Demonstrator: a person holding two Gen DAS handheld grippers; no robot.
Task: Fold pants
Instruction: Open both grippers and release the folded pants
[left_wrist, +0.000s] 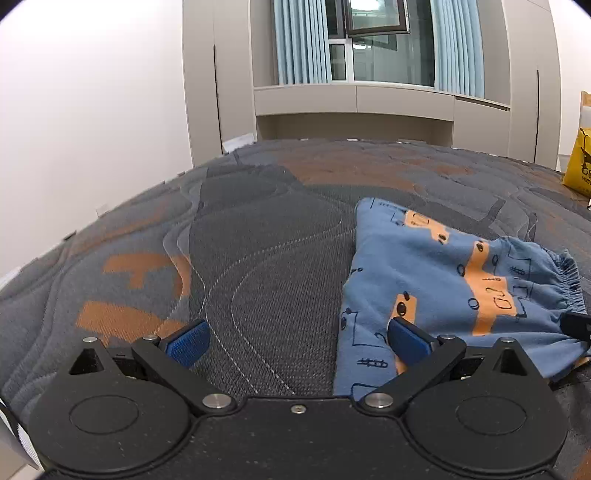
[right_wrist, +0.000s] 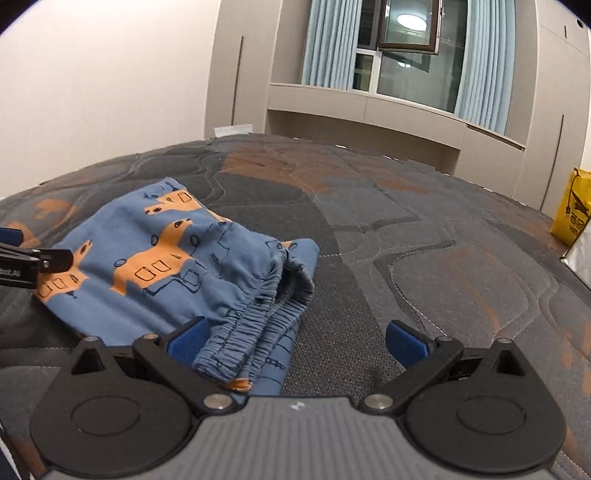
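Blue pants (left_wrist: 436, 280) with orange car prints lie folded on the patterned mattress (left_wrist: 258, 240). In the left wrist view they sit to the right, and my left gripper (left_wrist: 297, 341) stands open over the bare quilt, its right pad (left_wrist: 406, 339) above the folded edge. In the right wrist view the pants (right_wrist: 166, 258) lie to the left, the gathered elastic waistband (right_wrist: 258, 325) nearest the camera. My right gripper (right_wrist: 295, 343) is open, the waistband lying loose between its fingers beside the left pad (right_wrist: 188, 341). The left gripper's finger (right_wrist: 33, 258) shows at the far left edge.
A yellow bag (left_wrist: 580, 158) stands at the mattress's right edge, also seen as the yellow bag (right_wrist: 570, 210) in the right wrist view. Beige wardrobes (left_wrist: 218, 74), a window bench and blue curtains (right_wrist: 484, 62) lie beyond the far end. A white wall (left_wrist: 92, 92) runs along the left.
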